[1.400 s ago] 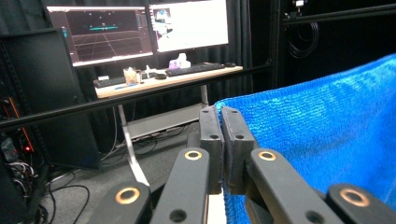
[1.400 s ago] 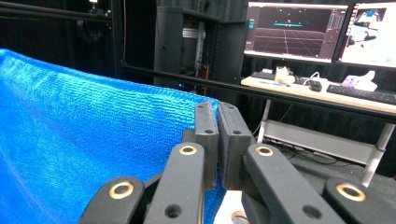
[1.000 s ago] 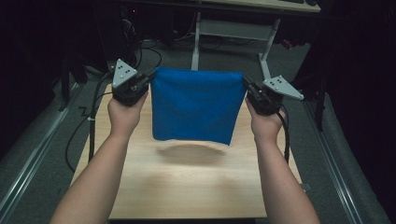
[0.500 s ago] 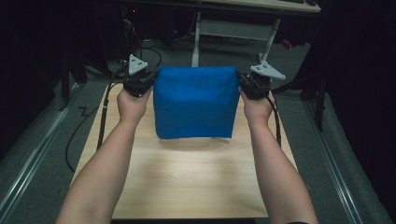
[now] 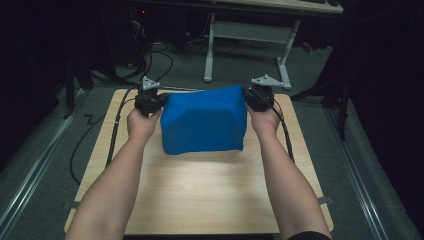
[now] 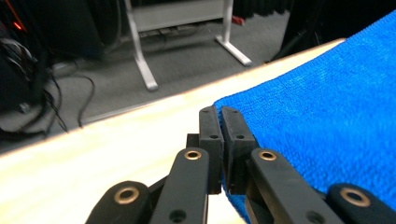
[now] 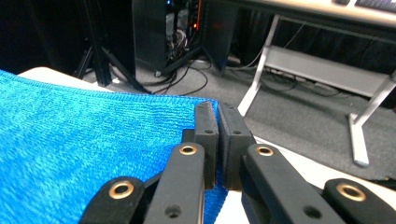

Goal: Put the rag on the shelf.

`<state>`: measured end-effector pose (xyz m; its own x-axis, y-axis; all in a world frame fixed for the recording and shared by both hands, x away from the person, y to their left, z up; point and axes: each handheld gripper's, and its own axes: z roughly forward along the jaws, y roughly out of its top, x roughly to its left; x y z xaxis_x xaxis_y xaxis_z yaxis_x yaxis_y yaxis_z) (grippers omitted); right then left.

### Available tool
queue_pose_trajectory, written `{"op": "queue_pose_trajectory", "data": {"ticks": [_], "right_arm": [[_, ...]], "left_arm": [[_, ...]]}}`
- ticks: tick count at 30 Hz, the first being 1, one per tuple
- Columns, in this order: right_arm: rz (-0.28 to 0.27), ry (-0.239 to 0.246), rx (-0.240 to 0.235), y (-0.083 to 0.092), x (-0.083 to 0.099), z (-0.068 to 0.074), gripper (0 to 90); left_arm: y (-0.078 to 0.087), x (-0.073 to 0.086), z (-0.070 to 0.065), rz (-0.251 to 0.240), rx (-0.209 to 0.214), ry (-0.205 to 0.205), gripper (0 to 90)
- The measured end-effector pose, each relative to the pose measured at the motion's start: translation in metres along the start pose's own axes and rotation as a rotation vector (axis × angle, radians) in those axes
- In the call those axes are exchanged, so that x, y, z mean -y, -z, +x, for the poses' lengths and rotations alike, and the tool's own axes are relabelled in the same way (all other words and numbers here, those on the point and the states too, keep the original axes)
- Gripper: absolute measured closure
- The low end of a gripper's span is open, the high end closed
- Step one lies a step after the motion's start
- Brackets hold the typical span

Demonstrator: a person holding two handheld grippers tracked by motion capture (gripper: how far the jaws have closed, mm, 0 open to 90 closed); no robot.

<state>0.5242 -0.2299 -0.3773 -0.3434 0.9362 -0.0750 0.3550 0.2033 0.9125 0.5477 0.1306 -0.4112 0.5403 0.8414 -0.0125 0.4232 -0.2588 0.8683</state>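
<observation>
A blue towel (image 5: pixel 204 126) is stretched between my two grippers over the far half of the wooden table (image 5: pixel 200 195), its lower part resting on the tabletop. My left gripper (image 5: pixel 156 101) is shut on the towel's upper left corner. My right gripper (image 5: pixel 251 96) is shut on the upper right corner. In the left gripper view the jaws (image 6: pixel 219 122) pinch the edge of the blue towel (image 6: pixel 327 121), which spreads to the right. In the right gripper view the jaws (image 7: pixel 215 119) clamp the corner of the towel (image 7: pixel 84 140), which spreads to the left.
A white desk frame (image 5: pixel 247 37) stands on the grey floor beyond the table. Cables (image 5: pixel 117 125) trail from the grippers over the table's left and right edges. Dark equipment and wires (image 7: pixel 182 32) sit at the back.
Both hands have carried the towel forward and down. It hung free above the table a second ago; now its lower part lies on the far half of the tabletop.
</observation>
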Motion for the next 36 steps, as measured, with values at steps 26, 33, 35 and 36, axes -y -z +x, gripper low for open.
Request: {"op": "queue_pose_trajectory", "data": {"ticks": [26,33,35,36], "right_arm": [[0.133,-0.061,-0.055,-0.023,0.073,-0.002,88.3],[0.147,-0.079,-0.05,-0.024,0.086,-0.005,88.3],[0.154,-0.087,-0.047,-0.024,0.088,-0.006,88.1],[0.155,-0.086,-0.049,-0.024,0.089,-0.007,87.9]], "left_arm": [[-0.026,0.059,-0.007,0.085,0.088,0.059,87.6],[-0.032,0.063,-0.012,0.094,0.102,0.066,86.2],[-0.032,0.064,-0.011,0.093,0.104,0.071,85.7],[-0.032,0.064,-0.011,0.094,0.106,0.071,84.7]]}}
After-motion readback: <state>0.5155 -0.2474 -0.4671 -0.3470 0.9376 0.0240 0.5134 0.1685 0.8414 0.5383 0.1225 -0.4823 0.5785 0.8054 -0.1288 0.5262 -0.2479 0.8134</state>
